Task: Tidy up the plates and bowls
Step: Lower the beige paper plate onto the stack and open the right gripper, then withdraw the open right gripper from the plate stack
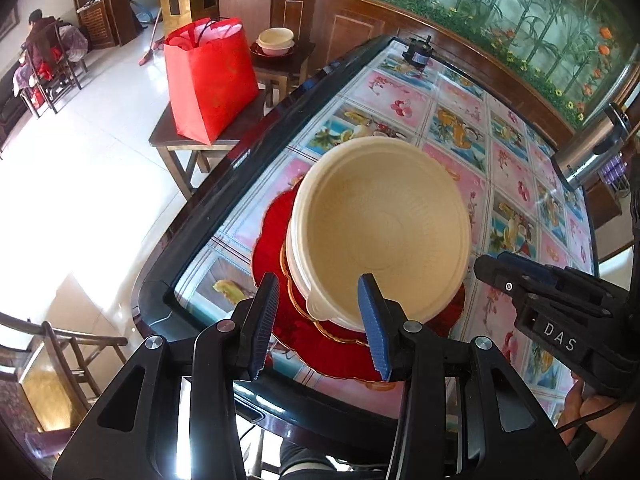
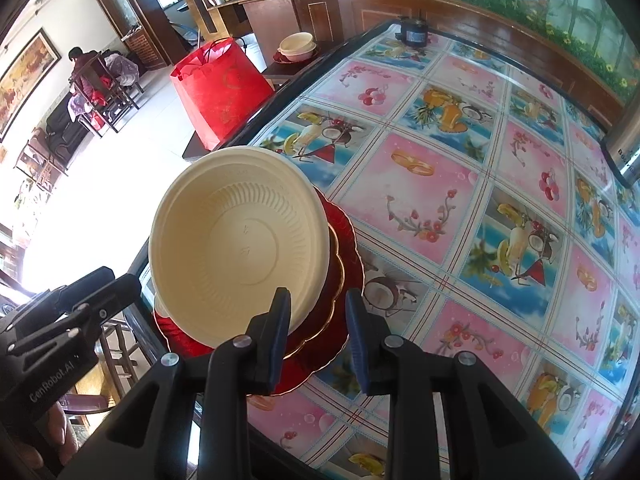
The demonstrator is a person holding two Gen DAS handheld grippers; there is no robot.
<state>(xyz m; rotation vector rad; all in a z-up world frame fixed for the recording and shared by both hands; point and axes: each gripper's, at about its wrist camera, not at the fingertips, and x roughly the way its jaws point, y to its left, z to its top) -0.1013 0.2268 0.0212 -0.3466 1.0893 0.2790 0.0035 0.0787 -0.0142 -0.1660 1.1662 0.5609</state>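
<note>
A cream bowl (image 1: 380,224) sits nested in another cream bowl on a stack of red gold-rimmed plates (image 1: 276,232) at the table's near corner. In the right wrist view the bowl (image 2: 240,240) and plates (image 2: 344,240) show at centre left. My left gripper (image 1: 318,320) is open, its fingers either side of the bowl's rim tab without gripping it. My right gripper (image 2: 318,332) is open at the bowl's near right edge, above the plates; its body shows in the left wrist view (image 1: 552,304).
The glass-topped table (image 2: 460,200) has a fruit-print cloth and a black rim. A red bag (image 1: 208,80) stands on a stool beside it. More bowls on a plate (image 1: 276,42) sit on a far side table. A steel cylinder (image 1: 588,152) stands at right.
</note>
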